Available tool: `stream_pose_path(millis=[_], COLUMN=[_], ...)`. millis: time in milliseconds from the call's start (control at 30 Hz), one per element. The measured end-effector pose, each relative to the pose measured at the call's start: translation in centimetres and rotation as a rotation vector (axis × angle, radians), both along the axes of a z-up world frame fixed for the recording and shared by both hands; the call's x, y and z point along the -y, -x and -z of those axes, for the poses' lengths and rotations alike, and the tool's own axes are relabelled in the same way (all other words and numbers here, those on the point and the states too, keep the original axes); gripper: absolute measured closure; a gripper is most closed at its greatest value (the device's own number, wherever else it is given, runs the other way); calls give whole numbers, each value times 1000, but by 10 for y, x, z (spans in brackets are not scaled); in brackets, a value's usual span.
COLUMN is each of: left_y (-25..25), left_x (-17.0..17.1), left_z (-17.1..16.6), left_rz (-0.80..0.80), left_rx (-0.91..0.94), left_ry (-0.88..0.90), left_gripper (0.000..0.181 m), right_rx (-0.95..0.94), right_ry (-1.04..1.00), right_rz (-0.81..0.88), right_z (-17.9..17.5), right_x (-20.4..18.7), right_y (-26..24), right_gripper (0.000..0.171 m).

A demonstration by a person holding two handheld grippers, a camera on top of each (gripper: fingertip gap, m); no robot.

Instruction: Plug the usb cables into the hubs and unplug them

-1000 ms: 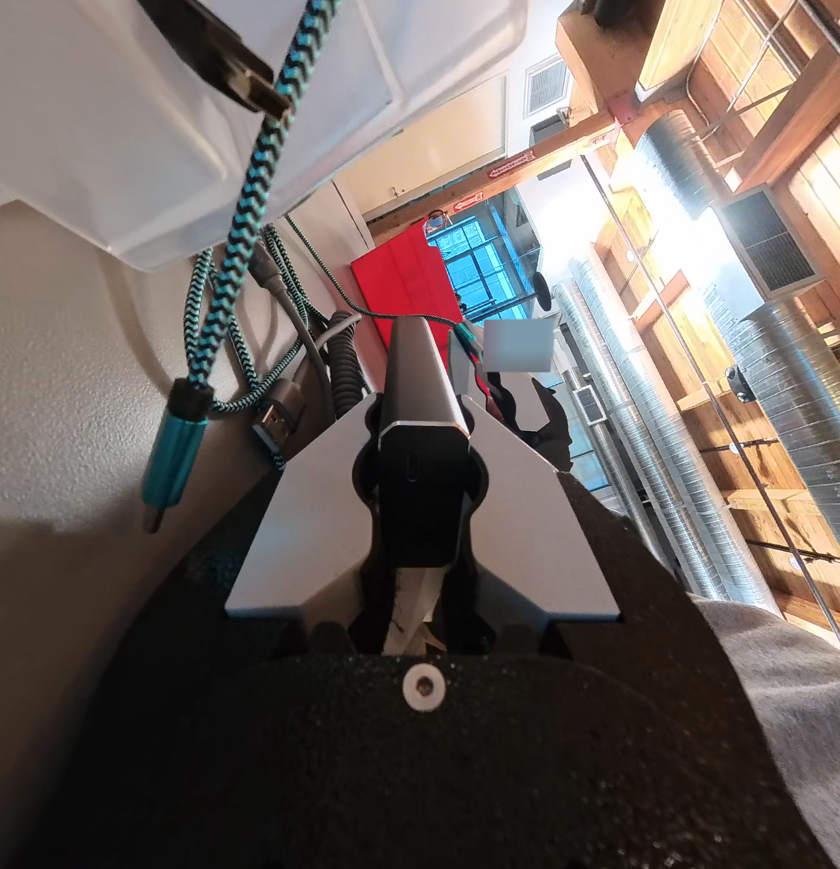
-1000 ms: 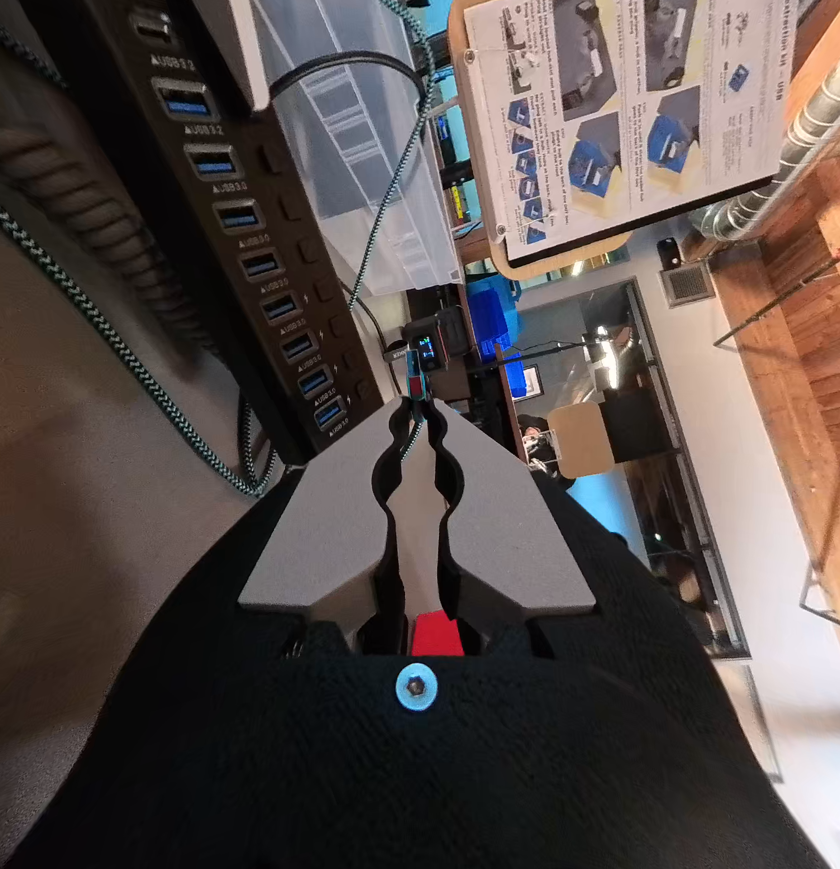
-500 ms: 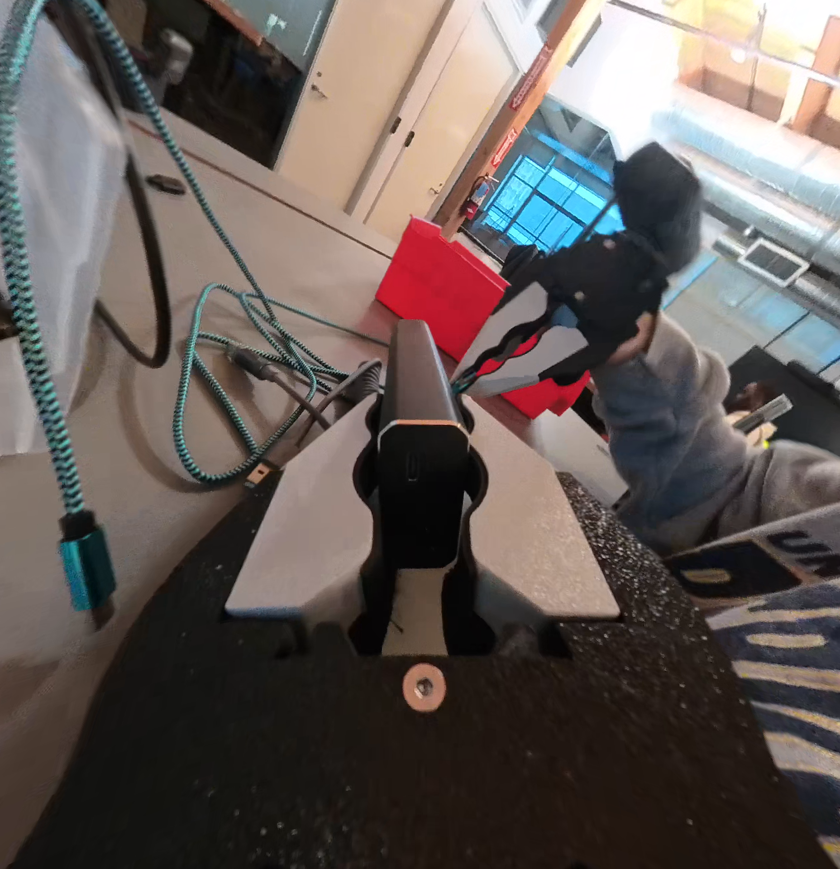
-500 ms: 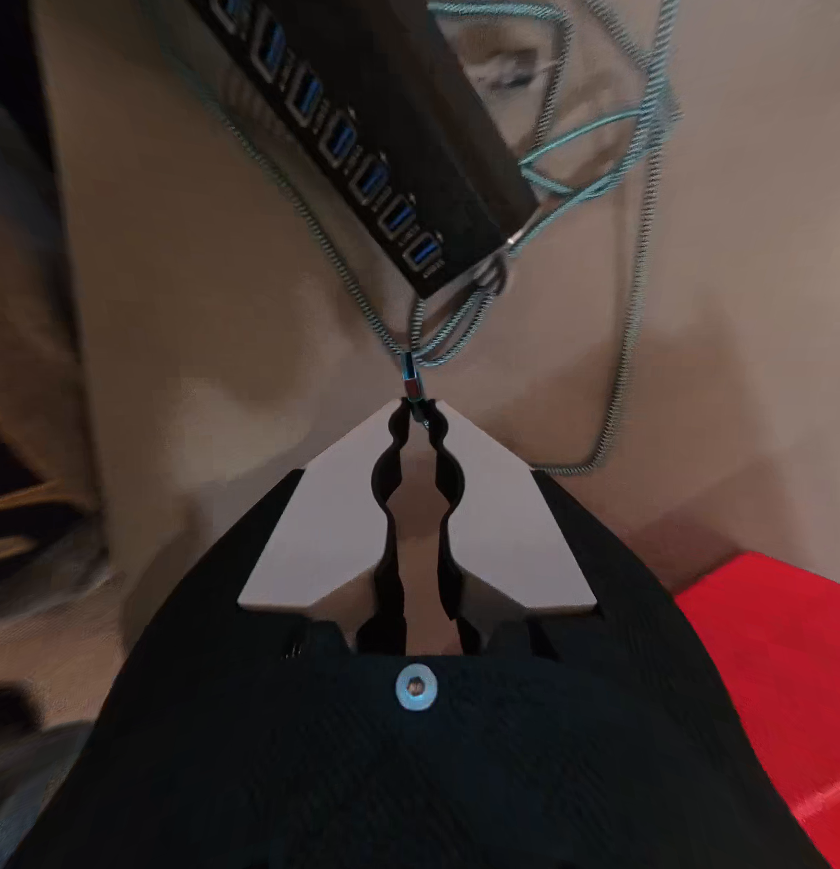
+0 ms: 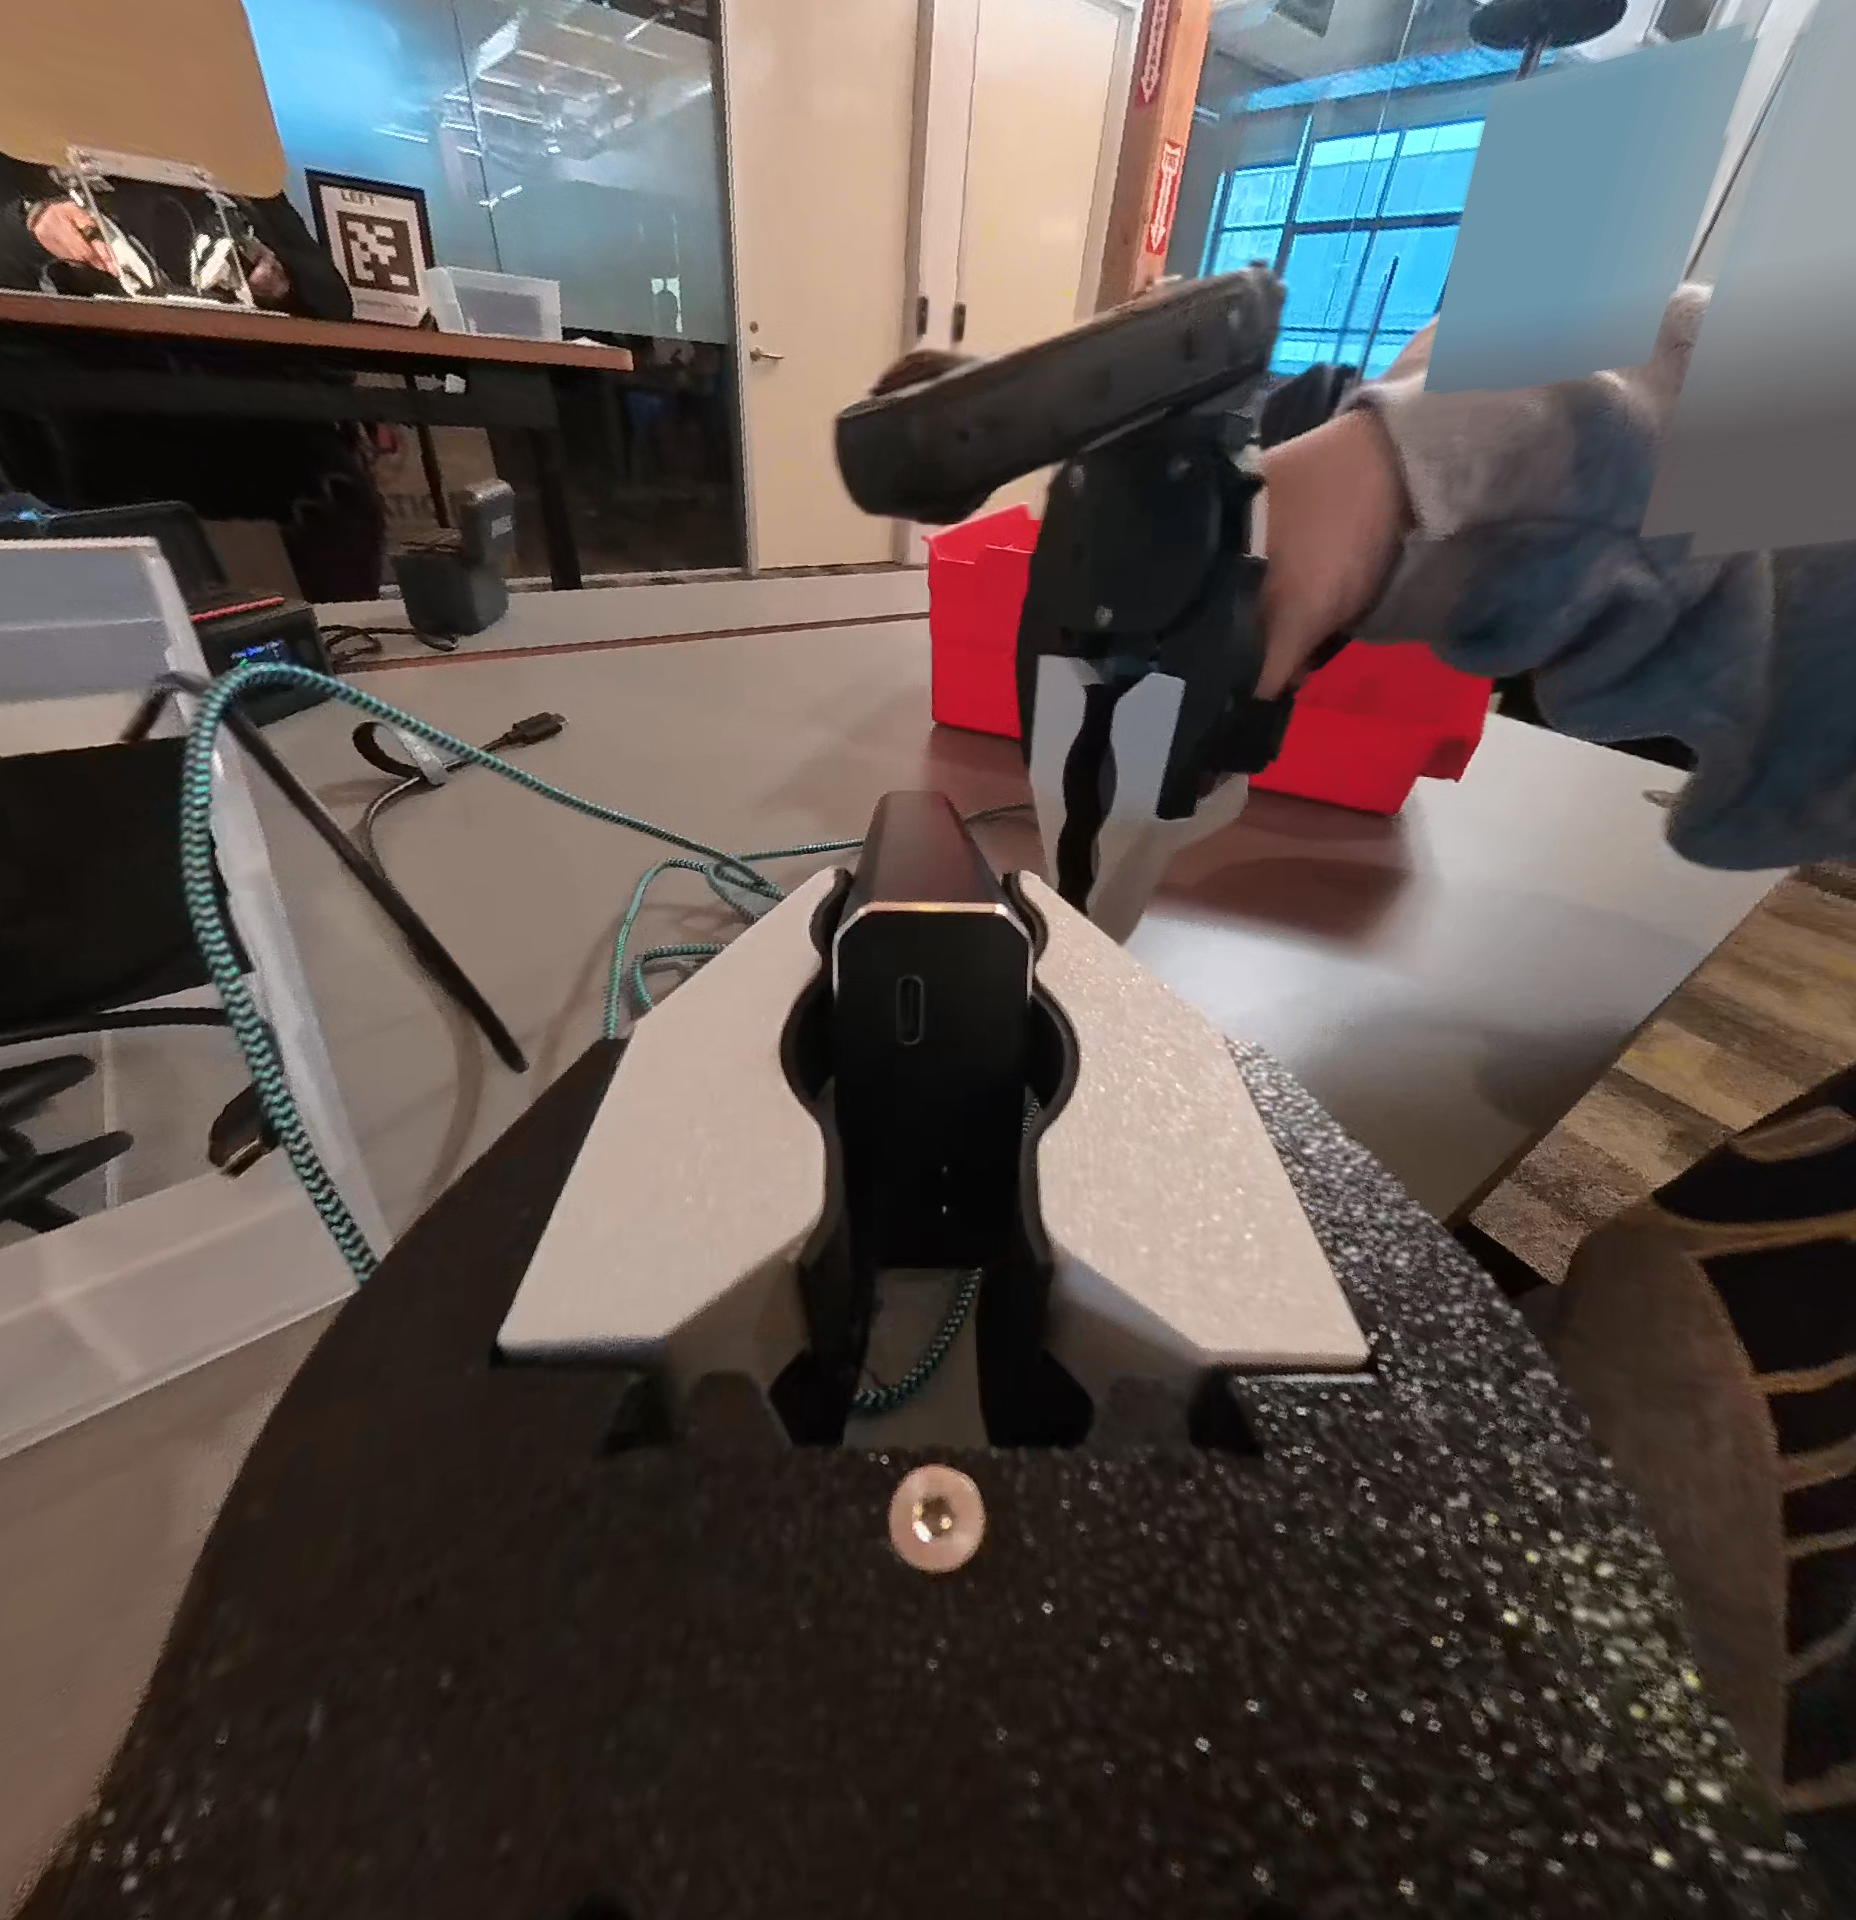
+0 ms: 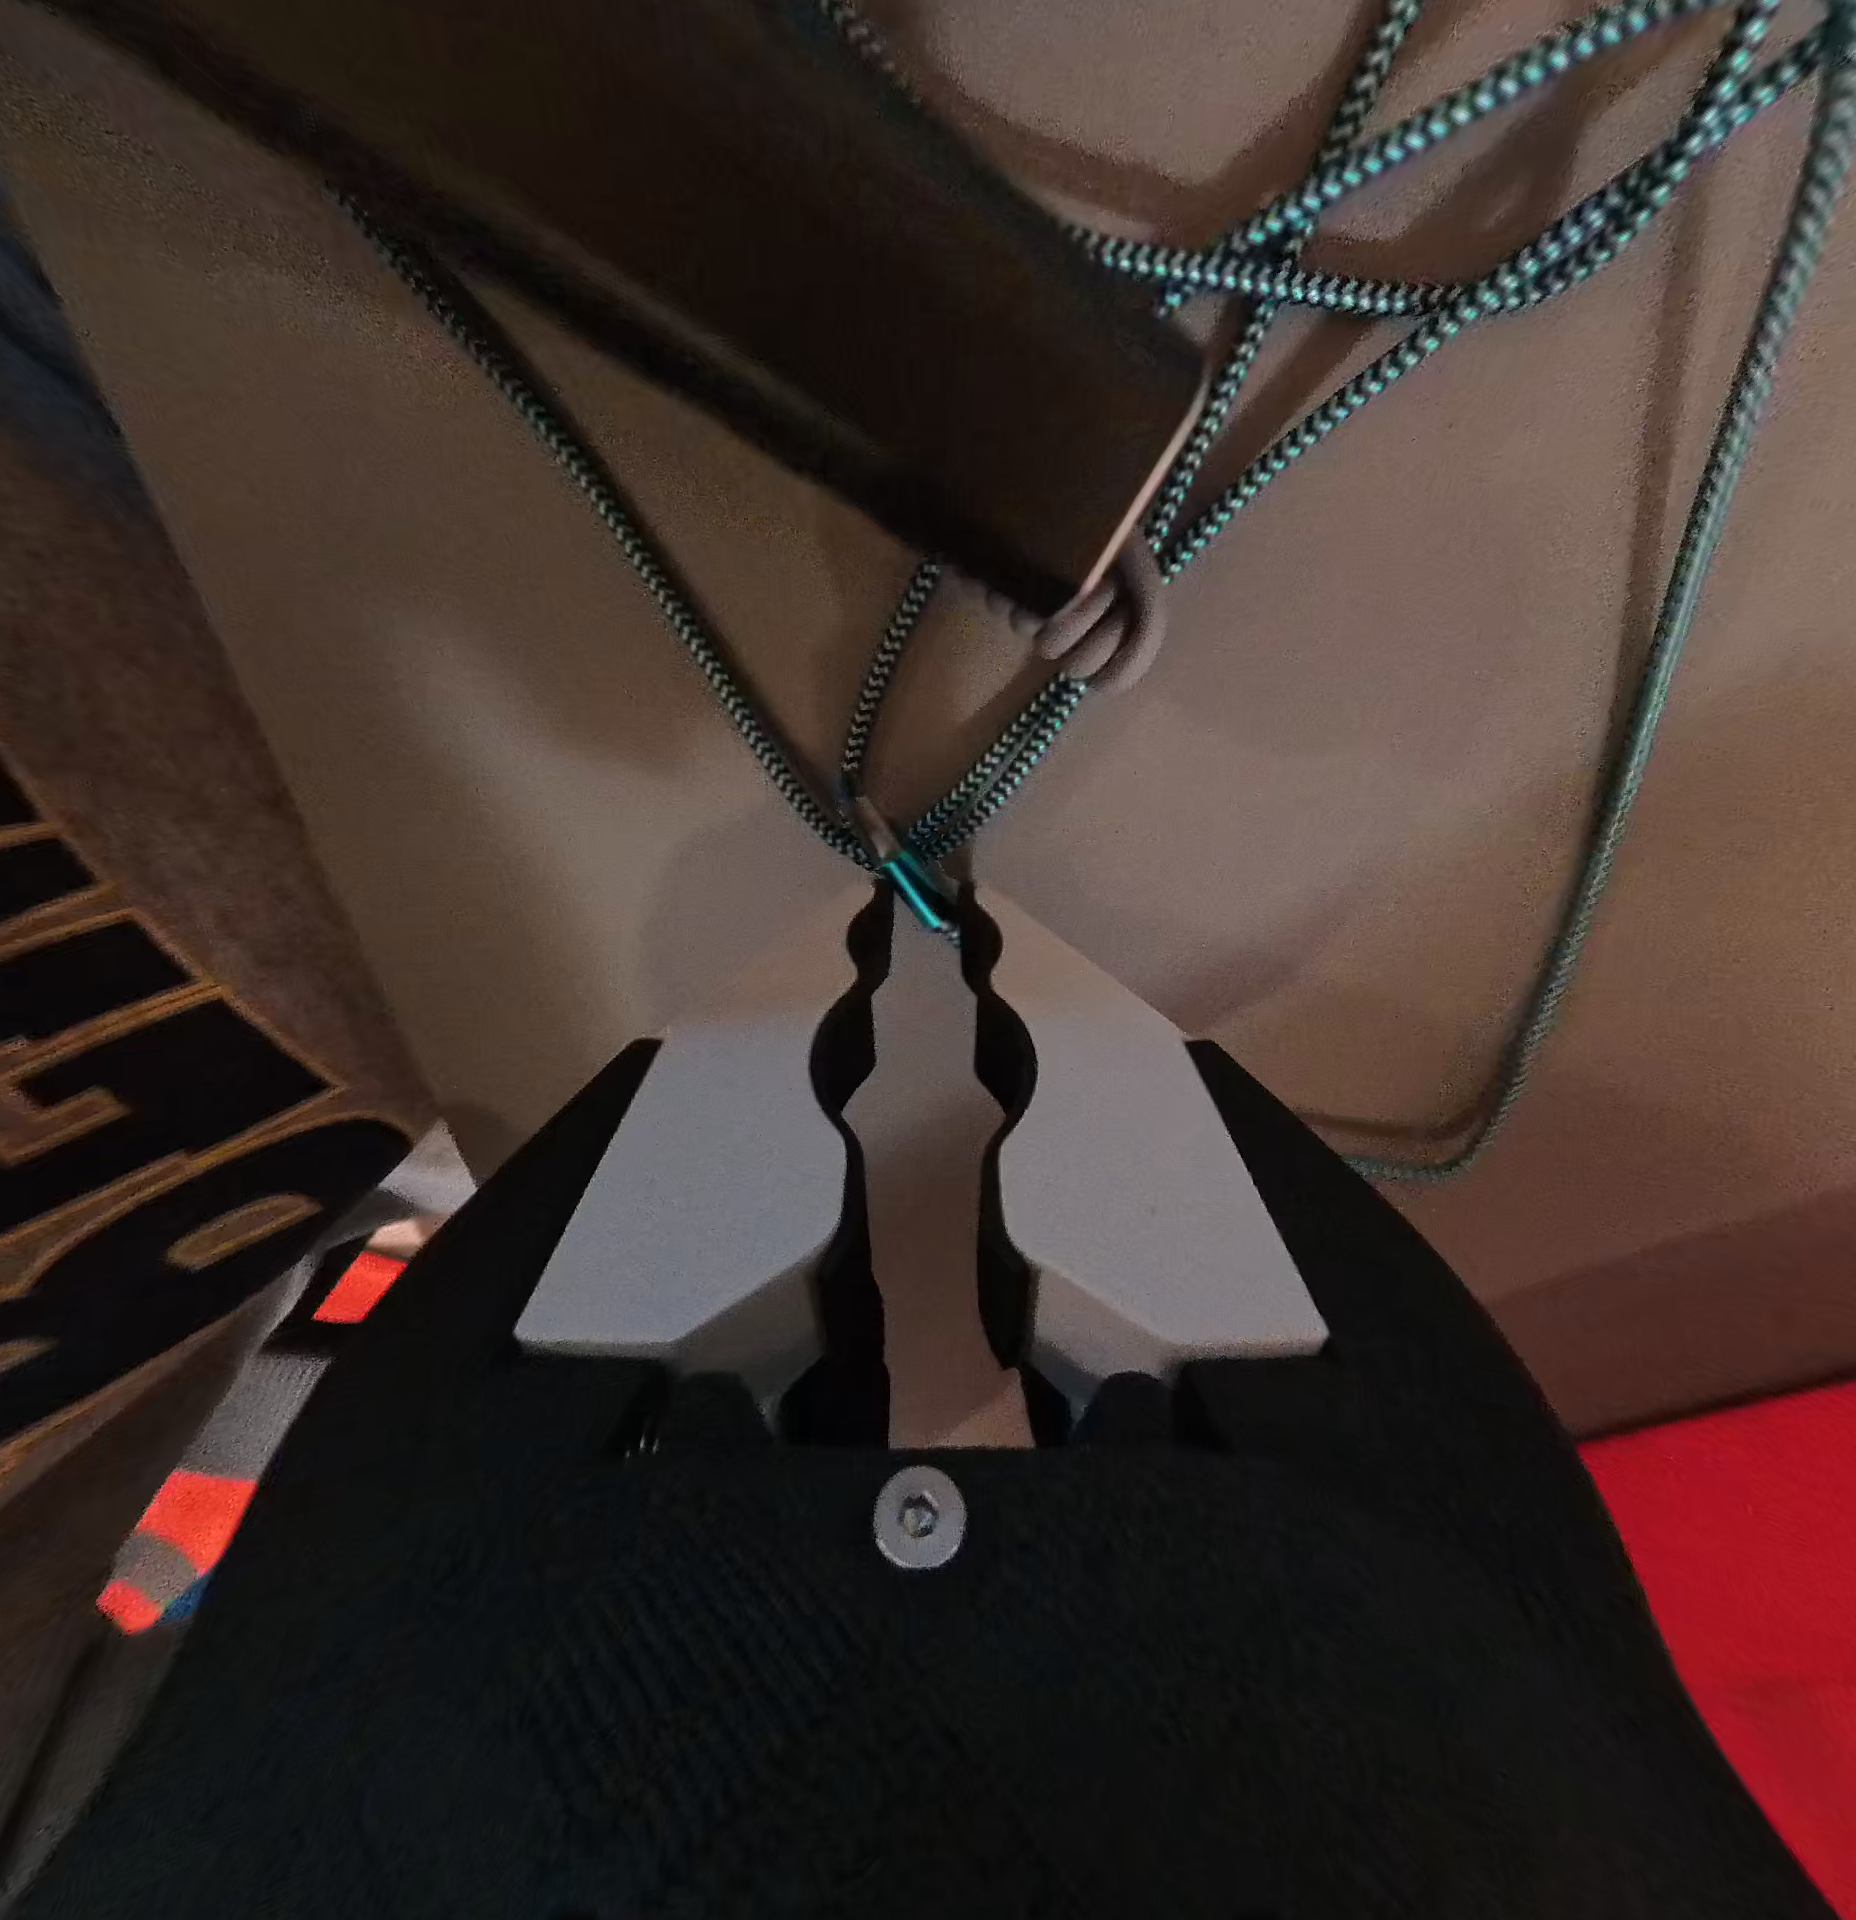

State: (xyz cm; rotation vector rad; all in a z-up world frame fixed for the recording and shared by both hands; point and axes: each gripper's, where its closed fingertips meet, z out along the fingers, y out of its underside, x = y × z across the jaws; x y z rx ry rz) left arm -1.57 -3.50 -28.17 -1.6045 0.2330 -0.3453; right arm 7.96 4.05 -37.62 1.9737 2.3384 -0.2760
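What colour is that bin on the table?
Bright red bin, clearest in the left wrist view.

In the right wrist view the hub (image 6: pixel 758 301) at upper centre is smeared by motion and cut by the top edge; its ports cannot be made out. In the left wrist view the left tongs (image 5: pixel 929 883) hide the hub's sides, and the bin (image 5: pixel 124 1299) runs off the left edge.

Our two grippers match: the left gripper (image 5: pixel 929 914) and right gripper (image 6: pixel 924 904) each have pale grey wedge fingers (image 5: pixel 695 1153) with wavy black inner edges, a speckled black body and one silver screw (image 6: pixel 919 1519). We wear a grey-blue sleeve (image 5: pixel 1589 623).
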Motion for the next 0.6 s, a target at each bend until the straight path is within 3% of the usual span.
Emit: stream_pose_path(millis=[300, 600], left_y=[15, 13], left_x=[-4, -3], left_z=[9, 10], left_rz=[-34, -28], left_rx=[60, 35], left_ry=[56, 44], left_gripper=[154, 154], right_rx=[-220, -227], right_ry=[-43, -264], right_rz=[-79, -314], right_z=[1, 1], right_x=[-2, -20], right_y=[-13, -23], right_gripper=[150, 153])
